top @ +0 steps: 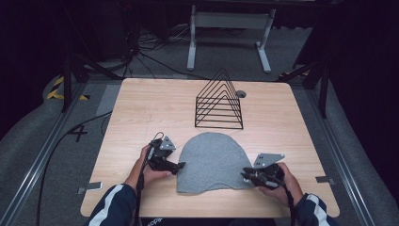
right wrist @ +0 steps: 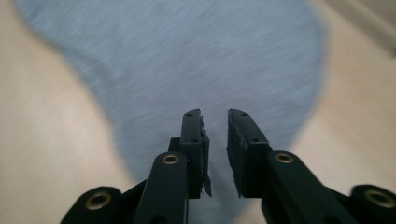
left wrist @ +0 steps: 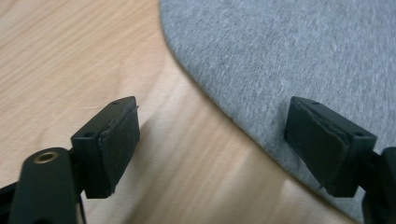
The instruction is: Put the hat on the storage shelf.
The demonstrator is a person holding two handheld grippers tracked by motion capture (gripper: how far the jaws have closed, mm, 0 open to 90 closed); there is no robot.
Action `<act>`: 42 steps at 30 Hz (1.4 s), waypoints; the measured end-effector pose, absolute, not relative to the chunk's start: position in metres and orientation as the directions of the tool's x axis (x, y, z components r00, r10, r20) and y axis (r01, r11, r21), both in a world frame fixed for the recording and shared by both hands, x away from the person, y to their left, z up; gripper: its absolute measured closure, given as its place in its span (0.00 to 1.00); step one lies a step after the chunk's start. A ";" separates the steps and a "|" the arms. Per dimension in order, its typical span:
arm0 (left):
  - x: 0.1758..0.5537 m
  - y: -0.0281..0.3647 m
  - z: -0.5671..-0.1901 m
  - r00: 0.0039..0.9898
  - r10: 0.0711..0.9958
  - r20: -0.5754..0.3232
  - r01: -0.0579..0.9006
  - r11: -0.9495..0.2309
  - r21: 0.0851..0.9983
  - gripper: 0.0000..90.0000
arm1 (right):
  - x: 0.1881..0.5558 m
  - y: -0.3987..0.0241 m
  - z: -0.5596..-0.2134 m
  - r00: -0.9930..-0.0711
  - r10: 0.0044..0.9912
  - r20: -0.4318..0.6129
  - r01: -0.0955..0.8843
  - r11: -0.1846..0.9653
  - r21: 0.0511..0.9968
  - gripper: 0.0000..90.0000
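A: Start with the worktop [top: 141,108]. Where do you have room?

B: You have bare wood across the whole left half and along the right side, out to the rounded corners. The far middle is taken by the black wire rack [top: 219,101], which stands upright just beyond the cloth, with a small round grommet [top: 241,93] just beside its right end.

A: And the cloth?

B: The grey cloth [top: 211,162] lies flat at the near middle of the worktop, domed edge toward the rack, straight edge close to your side. A narrow strip of wood separates its dome from the rack's base.

A: My left tongs?

B: Your left tongs [top: 180,165] sit at the cloth's left curved edge, spread wide apart. In the left gripper view one pad [left wrist: 116,144] hangs over bare wood and the other pad [left wrist: 322,144] over the fabric, so the hem runs between them. Nothing is clamped.

A: And the right?

B: Your right tongs [top: 244,173] are at the cloth's lower right edge, pointing inward. In the right gripper view, which is blurred, they stand nearly together with a narrow gap over the grey fabric, gripping nothing visible.
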State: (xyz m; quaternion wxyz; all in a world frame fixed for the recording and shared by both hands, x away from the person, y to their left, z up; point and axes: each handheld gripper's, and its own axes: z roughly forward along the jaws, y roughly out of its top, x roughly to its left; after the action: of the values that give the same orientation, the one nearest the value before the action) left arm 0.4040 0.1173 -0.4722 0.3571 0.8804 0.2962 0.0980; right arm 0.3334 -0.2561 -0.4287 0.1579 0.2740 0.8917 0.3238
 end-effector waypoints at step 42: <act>0.426 0.080 -0.461 0.823 0.565 -0.060 0.462 -0.604 0.650 0.69 | 0.421 -0.235 -0.453 -0.751 0.660 0.035 0.517 0.553 0.653 0.94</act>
State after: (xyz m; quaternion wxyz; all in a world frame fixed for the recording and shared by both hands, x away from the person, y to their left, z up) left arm 0.4258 0.0799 -0.4607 0.3397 0.8922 0.2878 0.0759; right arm 0.4210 -0.2350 -0.4531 0.1076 0.3364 0.8747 0.3320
